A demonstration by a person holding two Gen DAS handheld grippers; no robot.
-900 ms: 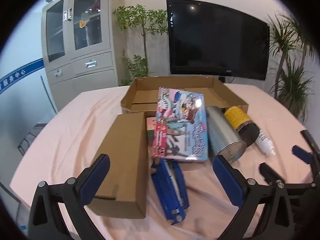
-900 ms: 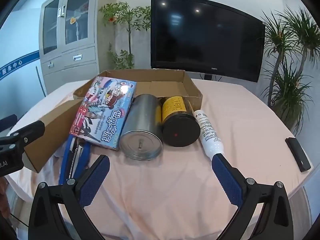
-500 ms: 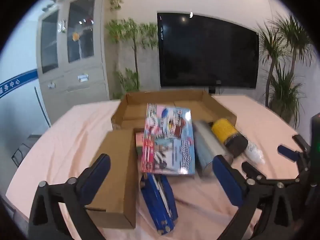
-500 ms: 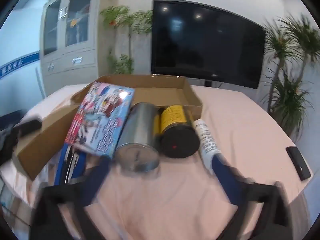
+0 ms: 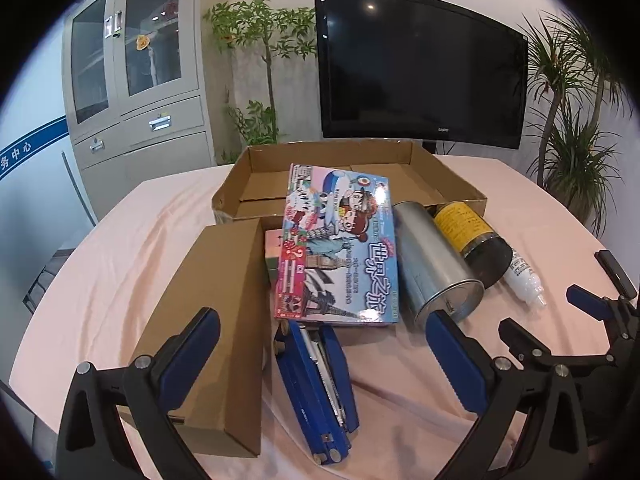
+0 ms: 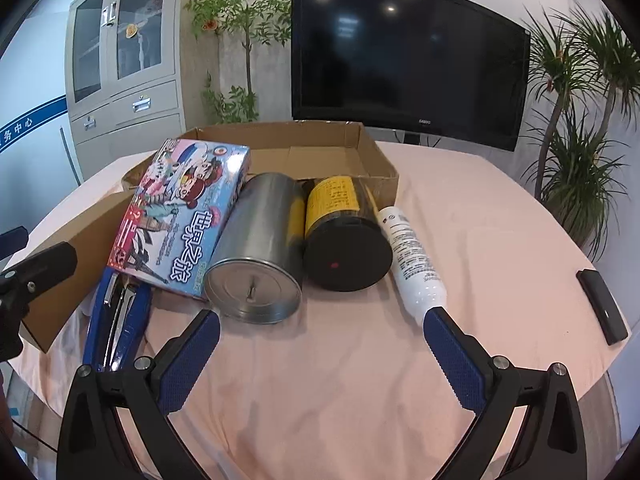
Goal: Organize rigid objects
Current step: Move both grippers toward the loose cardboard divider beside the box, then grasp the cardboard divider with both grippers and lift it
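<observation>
An open cardboard tray (image 5: 256,160) (image 6: 376,152) stands at the back of the table. In front of it lie a colourful game box (image 5: 340,244) (image 6: 184,212), a silver tin (image 5: 432,264) (image 6: 260,248), a black jar with a yellow label (image 5: 472,236) (image 6: 344,236), a white bottle (image 5: 524,276) (image 6: 412,256), a blue stapler (image 5: 316,388) (image 6: 116,320) and a closed brown carton (image 5: 212,300) (image 6: 80,248). My left gripper (image 5: 320,356) is open and empty over the stapler. My right gripper (image 6: 320,352) is open and empty in front of the tin and jar.
A black remote (image 6: 602,306) lies at the table's right edge. A television (image 6: 408,56), a grey cabinet (image 5: 132,80) and potted plants (image 6: 580,120) stand behind the table. The peach cloth (image 6: 480,208) covers the table.
Both views swung and blurred half a second ago and are steady again. The left gripper sits slightly closer to the stapler and carton. No object has moved.
</observation>
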